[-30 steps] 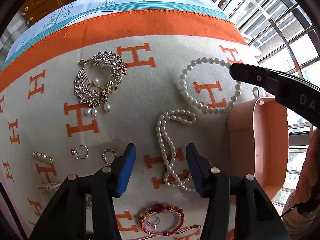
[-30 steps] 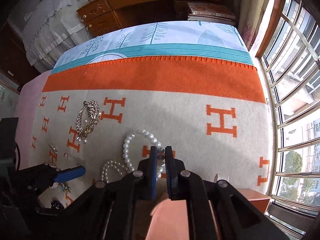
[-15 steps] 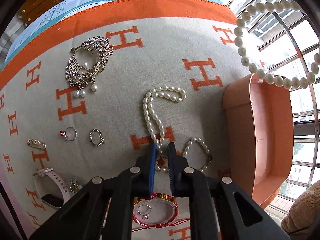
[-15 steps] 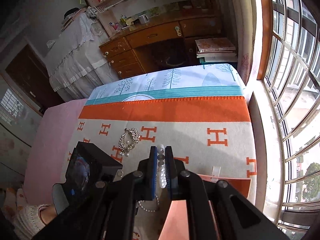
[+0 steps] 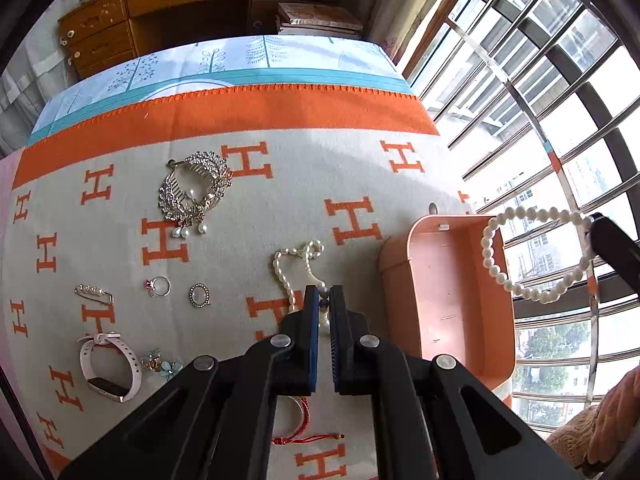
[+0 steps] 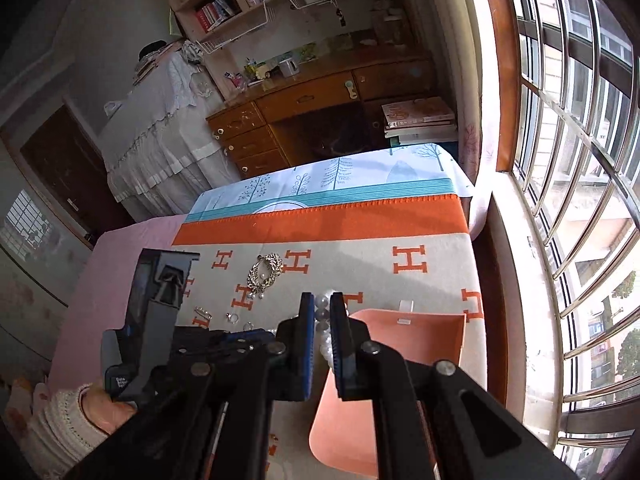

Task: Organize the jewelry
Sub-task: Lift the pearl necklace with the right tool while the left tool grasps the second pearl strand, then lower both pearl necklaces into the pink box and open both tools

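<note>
With the right gripper (image 6: pixel 321 320) pinching the pearl bracelet (image 5: pixel 532 256) above the pink tray (image 5: pixel 448 296), and the left gripper (image 5: pixel 323 312) clamping the pearl necklace (image 5: pixel 296 268) trailing off the blanket (image 5: pixel 304 184), each should release only once low over the tray.

Left gripper (image 5: pixel 324 300) clamped nearly closed, right gripper (image 6: pixel 322 312) likewise, raised

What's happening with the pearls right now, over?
Right gripper shut on pearl bracelet, hanging above pink box. Left gripper shut on pearl necklace, partly lifted off blanket. Nothing blocking box.
</note>
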